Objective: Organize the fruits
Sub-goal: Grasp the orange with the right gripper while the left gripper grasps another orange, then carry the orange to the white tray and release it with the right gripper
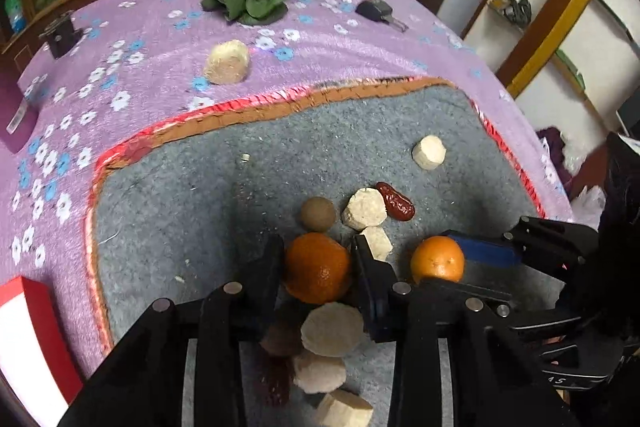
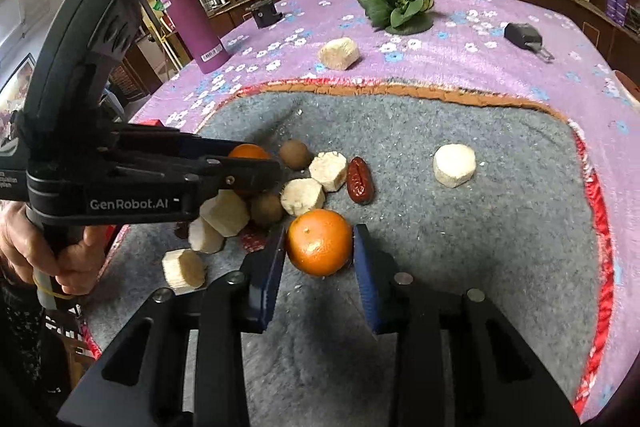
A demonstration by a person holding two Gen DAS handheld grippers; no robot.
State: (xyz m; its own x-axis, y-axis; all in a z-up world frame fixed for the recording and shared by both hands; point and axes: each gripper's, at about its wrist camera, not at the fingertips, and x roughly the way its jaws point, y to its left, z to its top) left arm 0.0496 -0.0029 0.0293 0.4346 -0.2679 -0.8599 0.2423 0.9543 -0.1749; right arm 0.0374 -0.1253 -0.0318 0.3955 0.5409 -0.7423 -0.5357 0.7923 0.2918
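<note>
Closest under the left gripper (image 1: 318, 267), between its arms and behind its fingertips, lies a heap of pale cut chunks (image 1: 331, 329) with a dark red date beside them, all on the grey mat (image 1: 180, 227). Its two black fingers stand either side of an orange (image 1: 318, 269) and press against its flanks, so that one looks clamped. Just ahead of its tips sit a brown round fruit (image 1: 318, 213), two more pale chunks and a wrinkled red date (image 1: 394, 201); further ahead and to the right, one pale chunk (image 1: 429, 151) lies alone.

To the right of that, the right gripper (image 2: 320, 245) brackets a second orange (image 2: 320, 242). Its blue-padded fingers sit at the fruit's sides, the left pad touching or nearly so, the right pad with a sliver of gap; I cannot tell whether it really grips. From its own camera the other tool crosses in from the left, a hand (image 2: 44, 251) wrapped round its handle.

Beyond the mat's red and orange border, on the purple flowered cloth (image 2: 500, 67), a pale cylinder (image 2: 339, 53) sits ahead of both grippers, a bunch of green leaves (image 2: 398, 7) further off, a black key fob (image 2: 524, 35) to the far right and a purple bottle (image 2: 192, 23) to the far left.
</note>
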